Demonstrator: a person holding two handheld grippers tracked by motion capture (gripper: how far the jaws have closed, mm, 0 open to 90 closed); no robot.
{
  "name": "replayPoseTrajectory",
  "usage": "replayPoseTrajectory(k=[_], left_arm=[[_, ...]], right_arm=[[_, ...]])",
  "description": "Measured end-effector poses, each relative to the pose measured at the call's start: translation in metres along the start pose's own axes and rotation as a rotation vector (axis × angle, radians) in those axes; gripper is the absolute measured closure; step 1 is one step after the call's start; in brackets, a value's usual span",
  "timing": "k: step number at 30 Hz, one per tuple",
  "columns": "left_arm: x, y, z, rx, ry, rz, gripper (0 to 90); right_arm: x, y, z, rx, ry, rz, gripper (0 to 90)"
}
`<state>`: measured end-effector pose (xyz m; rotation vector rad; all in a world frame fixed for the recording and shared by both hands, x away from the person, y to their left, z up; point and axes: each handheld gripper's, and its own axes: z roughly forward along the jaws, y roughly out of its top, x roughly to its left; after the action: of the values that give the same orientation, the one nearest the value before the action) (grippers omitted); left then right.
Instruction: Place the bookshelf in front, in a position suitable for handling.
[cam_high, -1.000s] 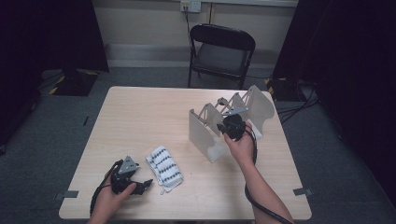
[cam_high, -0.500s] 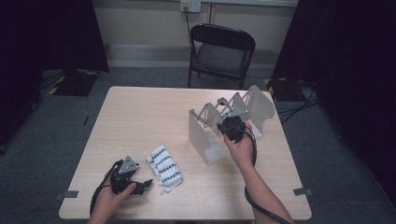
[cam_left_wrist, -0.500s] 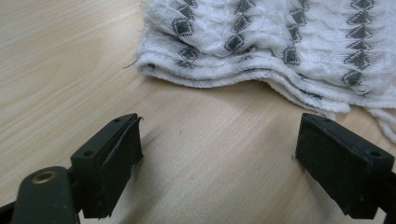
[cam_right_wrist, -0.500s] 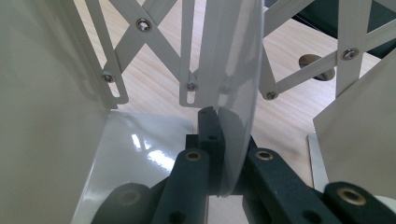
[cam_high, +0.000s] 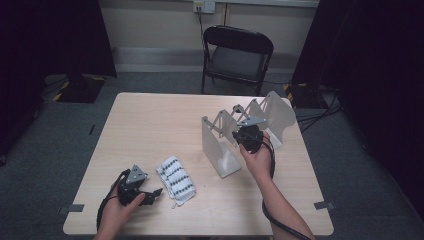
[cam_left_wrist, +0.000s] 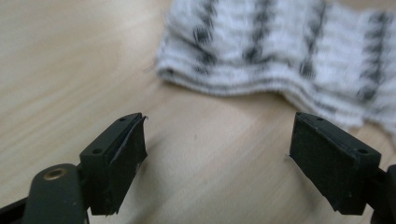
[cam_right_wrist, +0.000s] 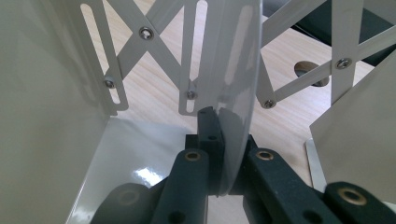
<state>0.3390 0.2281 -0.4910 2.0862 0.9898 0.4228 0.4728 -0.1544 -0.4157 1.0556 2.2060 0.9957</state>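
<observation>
The right gripper (cam_high: 248, 134) is clamped on a middle panel of the rack (cam_high: 220, 150), so the rack is held, but the sock (cam_high: 175, 180) is not yet picked up and lies flat on the table (cam_high: 160, 120). The left gripper (cam_high: 152, 194), its jaws apart and just closing a little with nothing between them, sits just left of the sock, whose near edge lies just ahead of the fingertips (cam_left_wrist: 126, 154).

I'm working in what looks like a lab or recording studio, not a home. A bare wooden table (cam_high: 165, 125) stands on grey carpet (cam_high: 360, 165), with tape marks (cam_high: 322, 205) on the floor by its corners. Black curtains (cam_high: 50, 40) hang at ten and two o'clock. At twelve, a black folding chair (cam_high: 237, 57) faces me under a wall socket (cam_high: 203, 6), with cables (cam_high: 320, 112) running across the floor.
</observation>
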Motion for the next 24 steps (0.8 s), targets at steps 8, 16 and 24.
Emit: replayPoseTrajectory(k=[8,16,24], left_arm=[[-0.016,0.027,0.001,-0.051,-0.048,0.06,16.4],[-0.026,0.03,0.016,-0.012,-0.096,0.101,17.1],[-0.025,0.028,0.017,0.002,-0.092,0.103,18.8]], right_arm=[[-0.001,0.004,-0.005,-0.027,-0.006,-0.003,88.5],[-0.004,0.001,-0.009,-0.041,-0.002,0.018,89.0],[-0.004,-0.008,-0.01,-0.055,0.001,0.038,89.2]])
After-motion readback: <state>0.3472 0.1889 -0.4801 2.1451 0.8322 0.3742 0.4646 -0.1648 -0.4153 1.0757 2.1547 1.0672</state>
